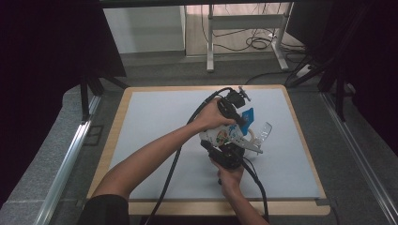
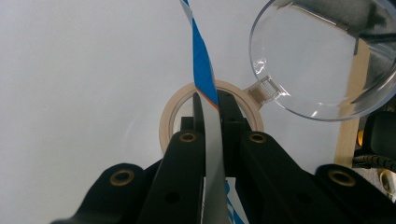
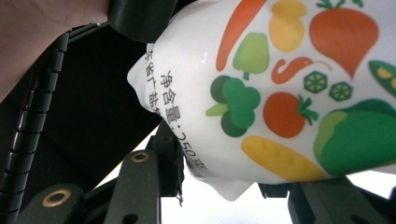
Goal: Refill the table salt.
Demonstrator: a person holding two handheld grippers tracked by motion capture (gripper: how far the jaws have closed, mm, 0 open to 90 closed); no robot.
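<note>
A white pouch (image 3: 280, 93) printed with vegetables hangs over the middle of the table (image 1: 155, 122), held between both grippers. My right gripper (image 3: 219, 172) comes from below and is shut on the pouch's lower end; in the high view it (image 1: 230, 149) sits just under the pouch (image 1: 219, 136). My left gripper (image 2: 211, 100) is shut on a thin blue and white strip (image 2: 203, 65), seemingly the pouch's top edge. Seen from above, the left gripper (image 1: 240, 121) reaches in from the upper left beside a blue flap (image 1: 247, 115).
A roll of beige tape (image 2: 170, 116) lies on the grey mat right behind the left jaws. A clear plastic dome lid (image 2: 322, 60) rests next to it, toward the table's right side (image 1: 264, 131). Cables trail from both grippers toward the front edge.
</note>
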